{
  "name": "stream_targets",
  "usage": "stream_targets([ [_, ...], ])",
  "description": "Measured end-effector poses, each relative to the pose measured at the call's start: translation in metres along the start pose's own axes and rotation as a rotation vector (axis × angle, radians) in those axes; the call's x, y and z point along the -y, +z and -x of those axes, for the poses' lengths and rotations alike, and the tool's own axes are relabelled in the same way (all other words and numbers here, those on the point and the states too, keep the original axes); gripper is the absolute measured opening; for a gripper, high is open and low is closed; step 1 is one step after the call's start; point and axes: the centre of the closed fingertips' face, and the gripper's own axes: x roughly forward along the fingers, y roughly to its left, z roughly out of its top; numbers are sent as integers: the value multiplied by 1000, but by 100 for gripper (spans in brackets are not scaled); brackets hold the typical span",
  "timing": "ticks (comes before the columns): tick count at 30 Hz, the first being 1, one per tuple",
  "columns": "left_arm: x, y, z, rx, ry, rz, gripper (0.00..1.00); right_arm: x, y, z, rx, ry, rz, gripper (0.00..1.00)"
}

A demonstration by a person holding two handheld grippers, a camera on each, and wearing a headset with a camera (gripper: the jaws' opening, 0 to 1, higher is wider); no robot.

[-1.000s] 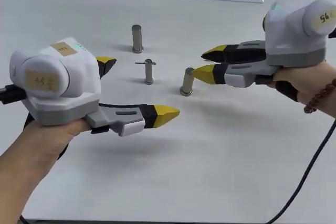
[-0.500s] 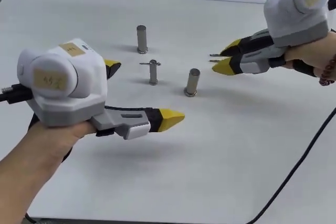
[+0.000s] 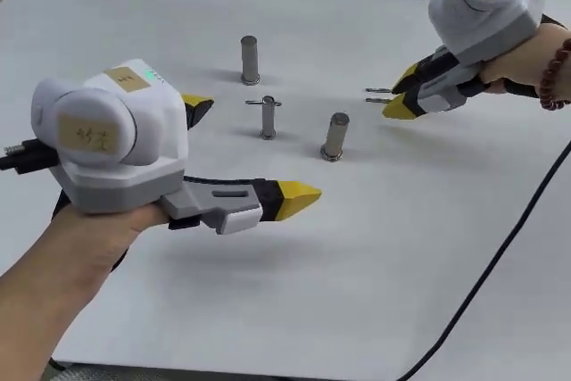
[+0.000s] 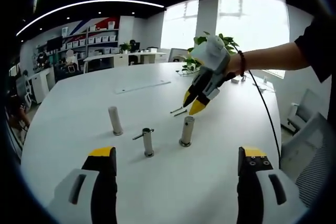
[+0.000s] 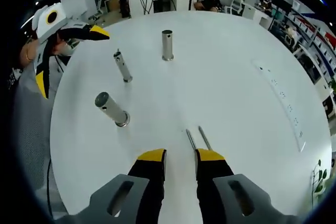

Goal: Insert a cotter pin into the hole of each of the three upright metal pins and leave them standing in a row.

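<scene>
White table (image 3: 375, 247). Left gripper (image 3: 252, 149) near-left of the middle pin (image 3: 268, 120), jaws wide. Right gripper (image 3: 399, 95) well to its right, clamped on a cotter pin (image 3: 376, 90). Rear pin (image 3: 250, 60) and front-right pin (image 3: 335, 136) flank it, all upright. Second cotter pin (image 3: 264, 102) crosses its top.

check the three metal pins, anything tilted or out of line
None tilted or fallen: all three stand upright. The line is bent, though: the middle metal pin, with a cotter pin through it, sits off the line between the far metal pin and the near metal pin. Those two have no cotter pin.
</scene>
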Motion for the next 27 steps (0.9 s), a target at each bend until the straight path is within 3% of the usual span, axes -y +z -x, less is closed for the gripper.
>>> stream_targets([
  [11, -1, -6, 0, -10, 0, 3, 96, 13, -13, -13, -82, 24, 19, 13],
  [13, -1, -6, 0, -7, -1, 6, 95, 15, -9, -12, -69, 32, 3, 11],
  [21, -2, -7, 0, -10, 0, 6, 95, 17, -10, -12, -113, 56, -23, 7],
  [27, -5, -7, 0, -10, 6, 9, 94, 18, -11, -13, -156, 42, 29, 3],
])
